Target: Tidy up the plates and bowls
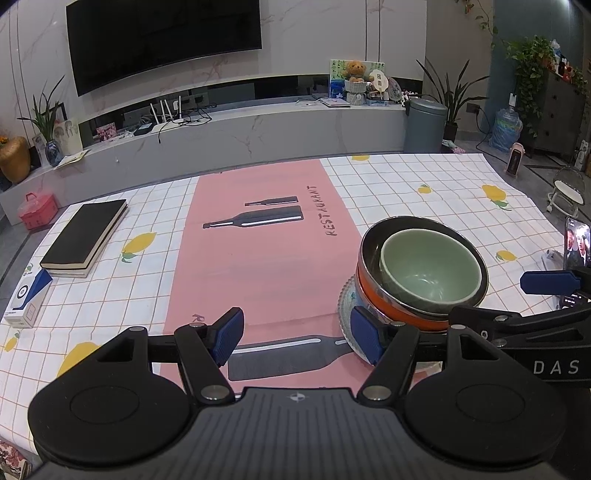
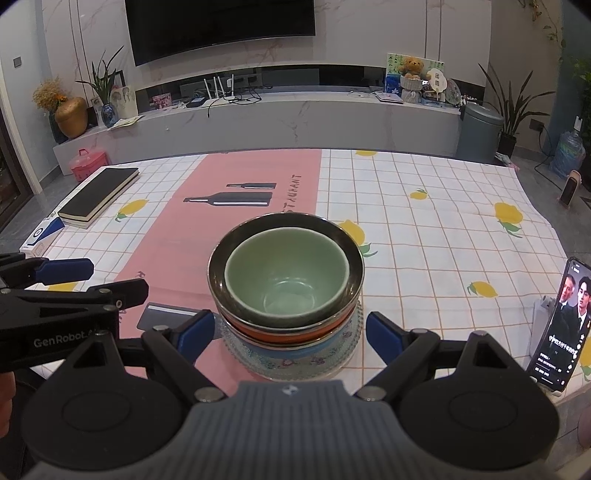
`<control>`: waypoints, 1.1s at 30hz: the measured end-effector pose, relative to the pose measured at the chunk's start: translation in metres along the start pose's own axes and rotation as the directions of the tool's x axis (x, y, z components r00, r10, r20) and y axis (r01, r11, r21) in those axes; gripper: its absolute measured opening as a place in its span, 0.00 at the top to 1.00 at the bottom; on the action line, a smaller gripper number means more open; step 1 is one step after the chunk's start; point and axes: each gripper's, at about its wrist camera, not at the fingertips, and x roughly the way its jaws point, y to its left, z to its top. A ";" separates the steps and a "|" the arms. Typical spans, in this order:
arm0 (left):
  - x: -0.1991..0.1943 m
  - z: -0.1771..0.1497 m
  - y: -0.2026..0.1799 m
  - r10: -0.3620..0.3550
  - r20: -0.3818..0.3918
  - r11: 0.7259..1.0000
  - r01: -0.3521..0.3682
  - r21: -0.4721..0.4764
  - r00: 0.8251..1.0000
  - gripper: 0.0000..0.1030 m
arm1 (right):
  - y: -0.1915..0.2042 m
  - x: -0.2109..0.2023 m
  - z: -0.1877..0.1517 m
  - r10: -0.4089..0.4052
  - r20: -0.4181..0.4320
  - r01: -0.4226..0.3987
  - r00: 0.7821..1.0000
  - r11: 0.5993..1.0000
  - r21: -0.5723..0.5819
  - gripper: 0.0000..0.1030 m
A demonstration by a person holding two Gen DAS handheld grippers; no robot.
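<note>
From the right wrist camera I see the stack sitting in the lower middle of the frame, on the checked tablecloth (image 2: 424, 236) right at the edge of the pink runner (image 2: 236, 206). At the bottom is a glass plate (image 2: 295, 363) with a beaded rim. A pale blue dish (image 2: 273, 350) rests on it, then an orange-banded bowl (image 2: 258, 330), then a dark steel bowl (image 2: 354, 254), and nested inside that a green bowl (image 2: 286, 284), upright and empty.

My right gripper (image 2: 290, 334) is spread wide, its blue pads flanking the stack on either side near the plate. The pads stand just clear of the dishes and press on nothing, so it is released.

In the left wrist camera the same stack sits at the right of the frame, the green bowl (image 1: 430, 275) inside the steel bowl (image 1: 369, 243). My left gripper (image 1: 297, 338) is also open, with only the runner between its pads. Its right pad (image 1: 364, 334) is just in front of the plate's rim (image 1: 343, 306); I cannot tell whether they touch.

At the left of both views lies a black book (image 2: 98, 195) with a small white and blue box (image 2: 42, 236) just below it. A phone (image 2: 559, 325) with a lit screen stands propped at the right edge of the right wrist frame. Beyond the table, a dark television (image 2: 221, 26) hangs in the upper part of the frame.
</note>
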 end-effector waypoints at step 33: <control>0.002 0.001 -0.003 -0.013 -0.011 1.000 0.013 0.002 1.000 0.24 | 0.000 -0.002 0.001 0.015 0.002 -0.016 1.000 1.000 0.011 0.15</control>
